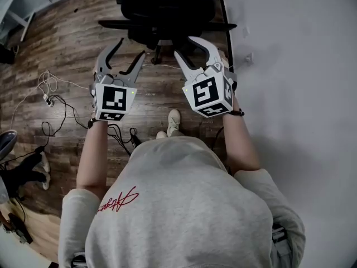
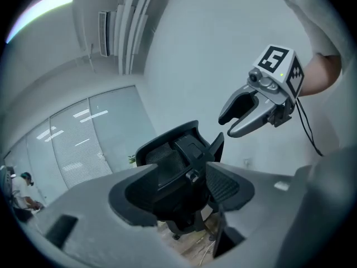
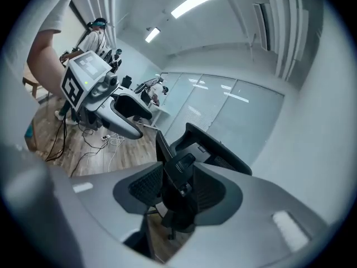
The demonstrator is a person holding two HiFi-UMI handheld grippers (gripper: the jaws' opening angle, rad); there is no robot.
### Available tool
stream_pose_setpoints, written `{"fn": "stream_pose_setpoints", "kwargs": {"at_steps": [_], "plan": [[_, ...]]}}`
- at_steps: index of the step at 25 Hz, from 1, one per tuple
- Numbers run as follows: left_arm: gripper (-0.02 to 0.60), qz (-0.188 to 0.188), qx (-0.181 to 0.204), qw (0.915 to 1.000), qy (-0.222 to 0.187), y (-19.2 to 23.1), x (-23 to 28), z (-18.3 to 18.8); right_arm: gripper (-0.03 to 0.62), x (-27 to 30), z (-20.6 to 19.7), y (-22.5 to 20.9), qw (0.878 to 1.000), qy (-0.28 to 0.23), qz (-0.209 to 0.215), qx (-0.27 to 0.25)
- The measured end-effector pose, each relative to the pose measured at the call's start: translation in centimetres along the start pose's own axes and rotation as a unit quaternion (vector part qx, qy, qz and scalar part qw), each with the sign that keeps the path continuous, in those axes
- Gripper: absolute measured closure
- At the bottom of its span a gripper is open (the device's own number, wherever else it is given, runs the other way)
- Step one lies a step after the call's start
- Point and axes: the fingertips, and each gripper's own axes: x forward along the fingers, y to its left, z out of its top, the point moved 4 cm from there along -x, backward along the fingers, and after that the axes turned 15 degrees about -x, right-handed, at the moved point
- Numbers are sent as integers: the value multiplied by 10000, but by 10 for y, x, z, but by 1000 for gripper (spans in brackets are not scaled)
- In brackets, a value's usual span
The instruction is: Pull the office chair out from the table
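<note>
The black office chair stands on the wooden floor at the far end of the head view. Its back faces the person and its right side is just beside the long dark edge of the white table; whether the armrest touches that edge cannot be told. The person, in a grey sweatshirt, holds both tools out toward the chair, side by side and short of it. The left gripper has its jaws apart with nothing between them, and its tips are near the chair's base but clear of it. The right gripper also has its jaws spread and empty, and it sits close to the table's edge, with its upper finger curving toward the chair. In the left gripper view the two dark pads stand wide apart and frame the chair's mesh back in the gap, well beyond them. The other tool hangs open at the upper right against the pale wall. The right gripper view shows the same: separated pads, with the chair's back and headrest seen between them at a distance, and the other tool at the left above the floor. A light shoe shows below the grippers. Loose cables trail across the floor near its left edge.
</note>
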Motion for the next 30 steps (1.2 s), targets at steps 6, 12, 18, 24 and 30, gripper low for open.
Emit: {"fn": "stream_pose_setpoints", "kwargs": {"at_steps": [6,12,18,24,30], "plan": [[330,-46,-201,9996,-172,-12,-23,5,428,-16,15,13,9992,-177,-69,348],[357,-15,-590,9975,-385,-24,-42,3,444,-34,26,26,9934,-472,-177,1034],[396,229,-1155,9899,-785,-31,-71,8,467,-53,38,38,9836,-760,-350,1598],[413,327,-1460,9832,-1041,-39,-88,14,501,-64,41,47,9769,-852,-443,1910],[479,277,-1662,9793,-1126,-44,-91,15,530,-74,43,47,9723,-940,-574,2060]]}}
